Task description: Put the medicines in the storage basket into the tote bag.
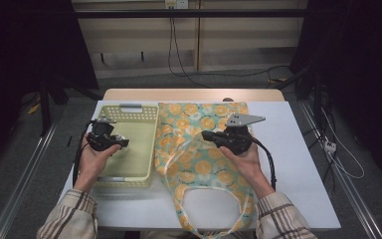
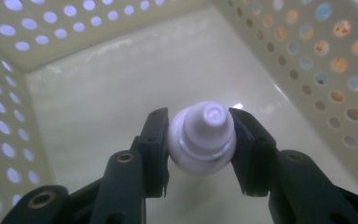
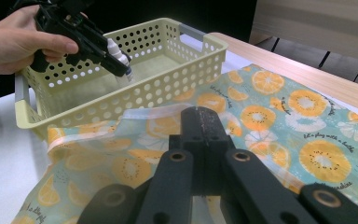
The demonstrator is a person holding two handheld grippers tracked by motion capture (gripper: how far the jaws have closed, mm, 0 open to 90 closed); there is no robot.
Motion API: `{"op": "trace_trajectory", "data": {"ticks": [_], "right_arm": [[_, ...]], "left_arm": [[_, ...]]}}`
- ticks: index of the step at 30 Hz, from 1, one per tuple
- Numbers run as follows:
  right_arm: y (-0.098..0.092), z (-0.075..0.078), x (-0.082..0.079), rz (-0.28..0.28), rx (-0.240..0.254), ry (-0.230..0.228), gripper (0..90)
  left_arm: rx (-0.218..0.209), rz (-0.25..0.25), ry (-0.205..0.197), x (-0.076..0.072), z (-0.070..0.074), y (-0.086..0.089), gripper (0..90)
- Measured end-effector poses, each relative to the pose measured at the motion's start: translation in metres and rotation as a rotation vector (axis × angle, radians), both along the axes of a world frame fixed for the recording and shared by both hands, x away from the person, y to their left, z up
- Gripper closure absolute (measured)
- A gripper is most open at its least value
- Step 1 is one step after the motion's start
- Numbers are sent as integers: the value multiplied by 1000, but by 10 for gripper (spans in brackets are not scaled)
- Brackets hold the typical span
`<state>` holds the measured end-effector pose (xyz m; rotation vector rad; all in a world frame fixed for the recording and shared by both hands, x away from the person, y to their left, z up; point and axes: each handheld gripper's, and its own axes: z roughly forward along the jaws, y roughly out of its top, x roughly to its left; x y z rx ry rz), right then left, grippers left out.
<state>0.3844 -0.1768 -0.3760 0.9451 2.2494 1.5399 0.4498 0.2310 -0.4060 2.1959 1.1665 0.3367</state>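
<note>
High view, your left gripper (image 1: 122, 143): you hold it over the pale yellow basket (image 1: 144, 115), jaws aimed toward the basket's right wall
High view, your right gripper (image 1: 208, 135): it sits above the orange-print bag (image 1: 199, 164), pointing left, with a grey plate on top
High view, bag: it lies flat on the white table (image 1: 298, 164), just right of the basket, handle loops toward you
Left gripper view, jaws: you have them pinched on a small white bottle (image 2: 201, 140), one pad on each side of its body, cap facing the camera
Left gripper view, bottle's place: it hangs inside the basket, above the floor (image 2: 121, 93), between the perforated walls
Right gripper view, jaws: yours are pressed together, tips pinching a raised edge of the bag fabric (image 3: 261, 107)
Right gripper view, far side: your left hand (image 3: 14, 37) holds the left gripper (image 3: 121, 63) over the basket (image 3: 177, 77), the white bottle (image 3: 116, 52) clamped in its tips and tilted down into it
</note>
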Motion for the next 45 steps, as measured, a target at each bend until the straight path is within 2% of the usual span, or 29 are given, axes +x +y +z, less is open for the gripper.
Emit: {"op": "trace_trajectory", "data": {"ticks": [2,4,5,7,9,15,16,20,22,23,25,27,28,30,32,39,45], "right_arm": [[0,0,0,1,-1,0,900],[0,-1,0,-1,-1,1,900],[0,-1,1,-1,0,1,900],[0,-1,1,-2,-1,1,900],[-1,-1,1,-4,0,0,900],[-1,-1,1,-6,-2,-1,900],[-1,-1,1,-9,-3,-2,900],[-1,-3,2,-8,-9,4,900],[-1,-3,2,-11,-7,6,900],[-1,-3,2,-10,-8,5,900],[-2,-3,2,-11,-8,4,900],[-2,-3,2,-12,-7,4,900],[-2,-3,2,-13,-7,3,900],[-3,-3,2,-13,-6,2,900],[-3,-2,2,-13,-3,0,900],[-4,-3,2,-12,-3,3,900],[-3,-2,2,-12,-1,2,900]], "left_arm": [[-10,-2,2,-1,1,0,602],[-19,-9,-26,-3,7,2,602],[-48,2,-24,-5,9,1,601],[-48,-10,-54,-7,15,2,602],[-73,-20,-81,-10,20,2,602],[-104,-35,-107,-18,31,0,601],[-113,-39,-127,-21,34,-1,602],[-135,-47,-143,-25,36,-2,601],[-180,-52,-137,-27,38,-3,602],[-191,-58,-153,-30,41,-5,601],[-191,-59,-160,-31,42,-7,601],[-205,-92,-191,-34,44,-10,601],[-234,-115,-210,-37,45,-14,602],[-235,-122,-217,-38,46,-16,601],[-255,-147,-233,-43,49,-21,602],[-284,-203,-227,-49,50,-31,601],[-292,-226,-233,-57,54,-43,601]]}}
